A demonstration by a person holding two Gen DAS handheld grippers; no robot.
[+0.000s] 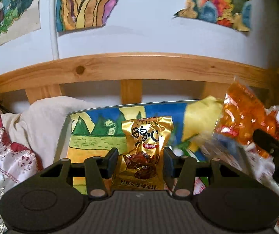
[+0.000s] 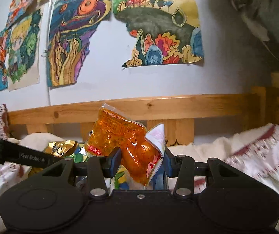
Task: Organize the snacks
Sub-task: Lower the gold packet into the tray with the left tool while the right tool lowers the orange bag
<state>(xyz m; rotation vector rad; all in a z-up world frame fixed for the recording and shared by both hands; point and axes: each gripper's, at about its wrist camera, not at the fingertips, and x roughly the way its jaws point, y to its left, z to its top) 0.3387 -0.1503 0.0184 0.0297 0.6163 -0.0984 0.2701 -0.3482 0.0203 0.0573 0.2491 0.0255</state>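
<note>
Left tongs (image 1: pixel 141 160) clamped on gold snack packet (image 1: pixel 144 152), held upright above painted board (image 1: pixel 92 136) on bed. Right tongs (image 2: pixel 142 160) clamped on orange snack bag (image 2: pixel 123 142), lifted near board's right edge. Both raised, likely for sorting.

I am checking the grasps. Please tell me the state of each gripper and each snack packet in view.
Left gripper: shut on gold packet.
Gold packet: sealed, held upright above the painted tray.
Right gripper: shut on orange packet.
Orange packet: sealed, crumpled, held tilted in the air.
</note>
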